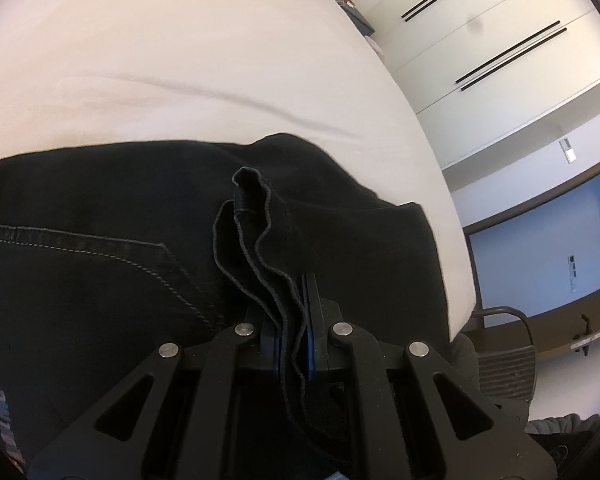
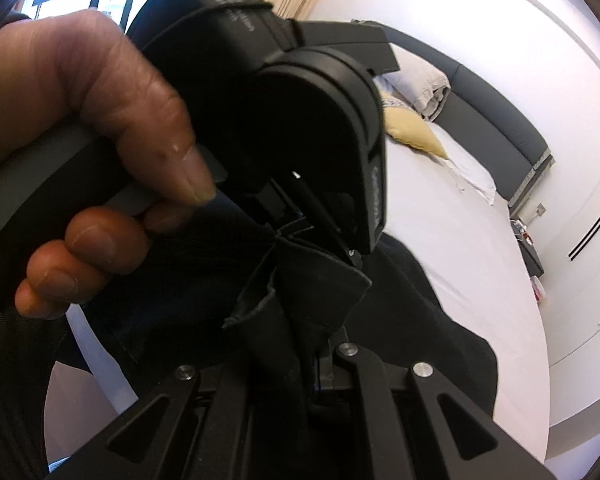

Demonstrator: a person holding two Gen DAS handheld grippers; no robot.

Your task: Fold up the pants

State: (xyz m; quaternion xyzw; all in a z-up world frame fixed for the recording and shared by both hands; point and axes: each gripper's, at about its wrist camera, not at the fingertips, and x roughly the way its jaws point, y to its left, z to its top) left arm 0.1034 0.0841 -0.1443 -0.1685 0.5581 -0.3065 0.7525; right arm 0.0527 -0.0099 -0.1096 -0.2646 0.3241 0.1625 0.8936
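Scene: two wrist views over a white bed (image 1: 180, 60), with black pants (image 1: 100, 240) spread across the lower half of each frame.
Left gripper (image 1: 294, 312): lower centre of the left wrist view; jaws closed down on a bunched hem edge of the pants, whose raw edges stand up in a looped fold between the blue pads.
Right gripper (image 2: 316, 344): lower centre of the right wrist view; jaws closed on a thick gather of the same dark cloth, which rises from between them toward mid-frame.
Pants, left wrist view: lying on the bed, filling the lower left; a stitched pocket seam (image 1: 100, 248) runs across the left side, and pale lettering shows at the lower left edge.
Pants, right wrist view: folded layers (image 2: 300, 280) bunch at centre, just under the body of the other gripper, while the rest drapes down to the sheet at lower right.
Person's hand (image 2: 80, 152): upper left of the right wrist view, wrapped round the grey handle of the other gripper, whose black housing (image 2: 300, 120) fills upper centre.
Background, right wrist view: yellow pillow (image 2: 412, 132) and white pillows by a dark headboard (image 2: 500, 132), upper right.
Background, left wrist view: white wardrobe doors (image 1: 500, 40) with dark slot handles, upper right; a dark chair (image 1: 504, 356) at lower right.
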